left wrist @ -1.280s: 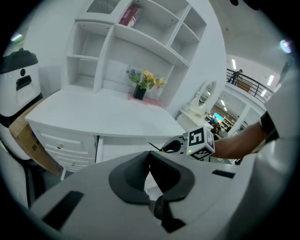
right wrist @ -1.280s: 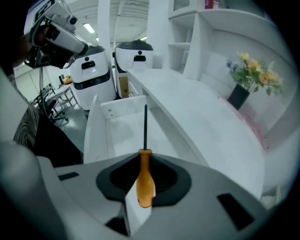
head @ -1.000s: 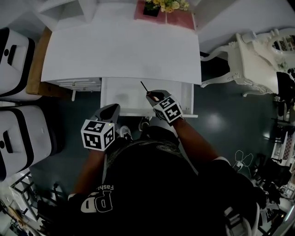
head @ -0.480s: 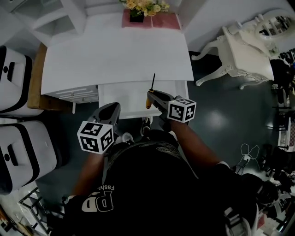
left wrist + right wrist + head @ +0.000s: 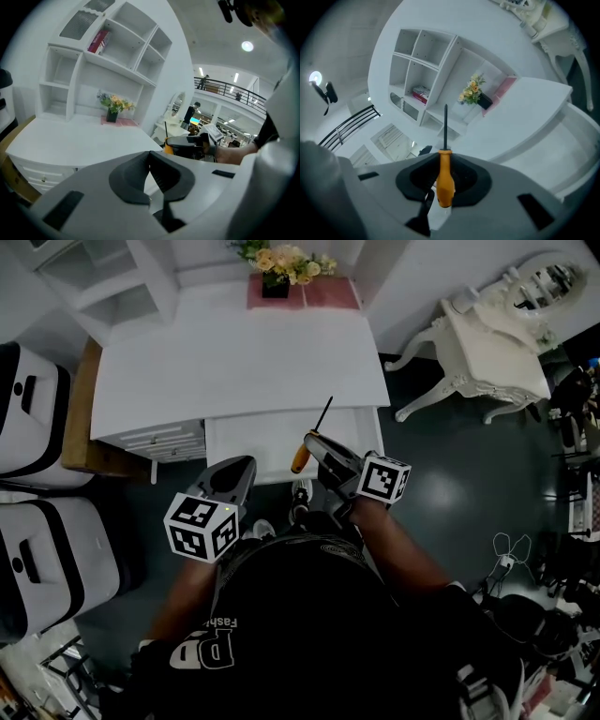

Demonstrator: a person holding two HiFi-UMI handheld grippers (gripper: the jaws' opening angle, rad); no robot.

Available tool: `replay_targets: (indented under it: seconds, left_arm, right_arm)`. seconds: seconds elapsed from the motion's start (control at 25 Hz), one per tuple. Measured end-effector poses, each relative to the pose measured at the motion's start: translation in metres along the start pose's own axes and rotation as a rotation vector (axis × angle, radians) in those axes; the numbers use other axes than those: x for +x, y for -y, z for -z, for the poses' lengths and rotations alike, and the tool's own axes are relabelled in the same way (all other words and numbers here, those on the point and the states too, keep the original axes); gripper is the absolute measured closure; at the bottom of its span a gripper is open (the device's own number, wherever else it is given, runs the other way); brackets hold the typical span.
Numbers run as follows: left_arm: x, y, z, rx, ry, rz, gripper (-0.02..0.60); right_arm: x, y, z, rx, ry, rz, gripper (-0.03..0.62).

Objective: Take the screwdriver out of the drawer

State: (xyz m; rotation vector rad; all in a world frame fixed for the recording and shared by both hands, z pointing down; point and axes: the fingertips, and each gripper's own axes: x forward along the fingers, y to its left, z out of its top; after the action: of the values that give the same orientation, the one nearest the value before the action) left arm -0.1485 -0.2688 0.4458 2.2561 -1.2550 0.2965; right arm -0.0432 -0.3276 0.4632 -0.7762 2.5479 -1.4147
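While aloft, right tool [image 5: 317, 446] tight on screwdriver [image 5: 445, 174]

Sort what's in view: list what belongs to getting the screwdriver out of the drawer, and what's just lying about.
Job: screwdriver, clamped in the right gripper; open drawer; left gripper, shut and empty.
Lying about: flowers, pink mat, red book, ornate white table.
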Motion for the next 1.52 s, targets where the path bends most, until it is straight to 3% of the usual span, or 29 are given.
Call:
replay_targets:
  seconds: [0.76, 1.32, 1.52]
  left_arm:
    - [-0.045, 0.039, -0.007, 0.062, 0.071, 0.079, 0.568]
    - [-0.042, 0.049, -0.003, 0.034, 0.114, 0.054, 0.568]
    - [-0.042, 0.075, -0.002, 0.027, 0.13, 0.046, 0.568]
  right_arm:
    - [-0.047, -0.084, 0.007, -0.003, 0.159, -0.109, 0.518]
    - [-0.061, -0.097, 0.0, -0.007, 0.157, -0.156, 0.518]
    - [-0.086, -0.101, -0.001, -0.023, 0.144, -0.17, 0.519]
